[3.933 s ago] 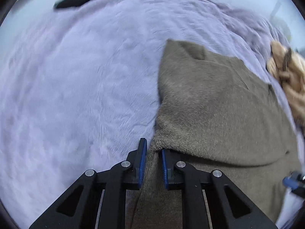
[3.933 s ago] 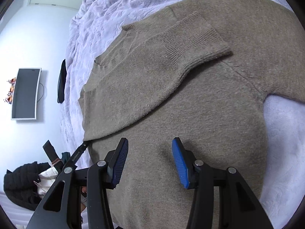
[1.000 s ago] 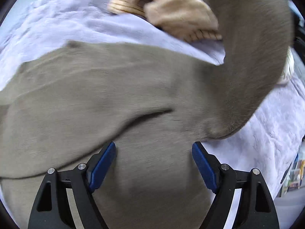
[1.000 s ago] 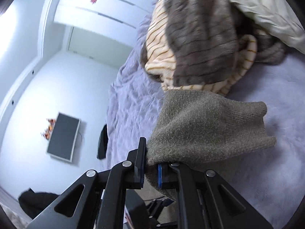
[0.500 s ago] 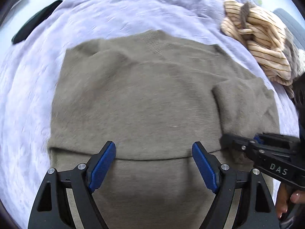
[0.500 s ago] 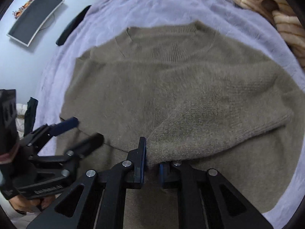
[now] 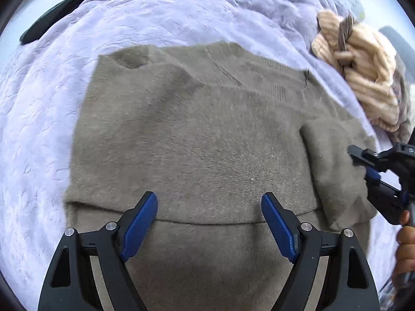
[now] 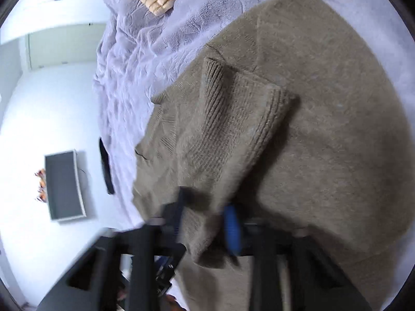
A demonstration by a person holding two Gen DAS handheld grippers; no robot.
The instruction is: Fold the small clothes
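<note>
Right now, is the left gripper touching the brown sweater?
Cannot tell: in the left wrist view the open left gripper hangs over the sweater, with no visible contact or gap.

Fuzzy matt knit sweater [image 7: 197,134] on plush blanket [image 7: 41,119].

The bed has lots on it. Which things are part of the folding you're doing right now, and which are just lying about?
Part of the job:
- brown sweater, lying flat
- its folded-in sleeve
- left gripper, open above the sweater
- right gripper, blurred, beside the sleeve

Just lying about:
- striped beige garment pile
- black object at the bed's edge
- lilac blanket
- wall screen
</note>
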